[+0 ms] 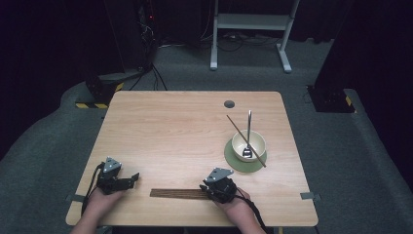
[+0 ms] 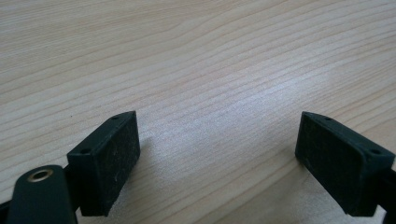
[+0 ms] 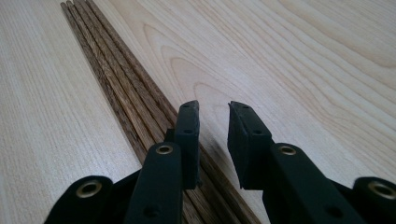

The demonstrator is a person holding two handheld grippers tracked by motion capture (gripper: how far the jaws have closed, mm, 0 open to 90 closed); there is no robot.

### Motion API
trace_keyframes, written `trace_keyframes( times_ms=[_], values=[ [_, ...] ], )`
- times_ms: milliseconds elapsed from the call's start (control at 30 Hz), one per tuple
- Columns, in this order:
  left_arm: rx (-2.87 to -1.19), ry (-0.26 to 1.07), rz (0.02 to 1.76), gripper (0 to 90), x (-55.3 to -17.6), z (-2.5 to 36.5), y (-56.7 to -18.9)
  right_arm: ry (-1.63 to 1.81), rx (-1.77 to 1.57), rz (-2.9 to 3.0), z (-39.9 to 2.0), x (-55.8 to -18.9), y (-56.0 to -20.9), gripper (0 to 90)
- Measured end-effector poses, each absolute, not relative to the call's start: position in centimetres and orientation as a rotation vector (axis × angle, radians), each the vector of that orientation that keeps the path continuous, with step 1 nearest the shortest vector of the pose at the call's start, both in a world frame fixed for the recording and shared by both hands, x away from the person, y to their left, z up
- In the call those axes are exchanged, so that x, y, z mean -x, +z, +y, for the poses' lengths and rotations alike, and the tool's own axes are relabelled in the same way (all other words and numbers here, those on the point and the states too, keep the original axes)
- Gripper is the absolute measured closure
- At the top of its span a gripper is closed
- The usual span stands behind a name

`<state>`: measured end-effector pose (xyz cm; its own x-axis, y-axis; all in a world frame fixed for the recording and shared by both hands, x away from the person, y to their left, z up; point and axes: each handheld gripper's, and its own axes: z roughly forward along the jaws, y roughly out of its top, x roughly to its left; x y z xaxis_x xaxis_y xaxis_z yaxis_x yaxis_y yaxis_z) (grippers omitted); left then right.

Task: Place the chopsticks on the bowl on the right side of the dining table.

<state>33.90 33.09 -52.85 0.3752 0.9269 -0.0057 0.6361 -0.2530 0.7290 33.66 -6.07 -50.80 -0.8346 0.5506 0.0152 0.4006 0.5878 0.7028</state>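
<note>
Near the front edge of the table (image 1: 160,122), a bundle of dark chopsticks (image 1: 178,193) is laid flat. The right gripper (image 3: 212,133) is held low at its right end, jaws nearly shut with a small gap, nothing pinched. The left gripper (image 2: 217,154) is kept wide open over bare wood. Farther back, a bowl (image 1: 249,145) is set on a green mat (image 1: 233,158).

A light wooden counter (image 1: 165,126) is standing on grey carpeted floor (image 1: 44,146). Beyond its far edge, a white metal frame (image 1: 251,29) is rising against darkness; black boxes with yellow-striped edges (image 1: 100,92) are flanking the far corners.
</note>
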Motion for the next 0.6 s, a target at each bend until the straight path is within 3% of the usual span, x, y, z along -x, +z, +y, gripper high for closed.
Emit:
trace_keyframes(
  times_ms=[600],
  values=[
    [-1.988, 0.575, 1.343, 13.8, -33.90, 33.09, -52.85, 1.073, -0.759, 2.643, -5.65, -33.45, -51.11, 77.1]
  ],
)
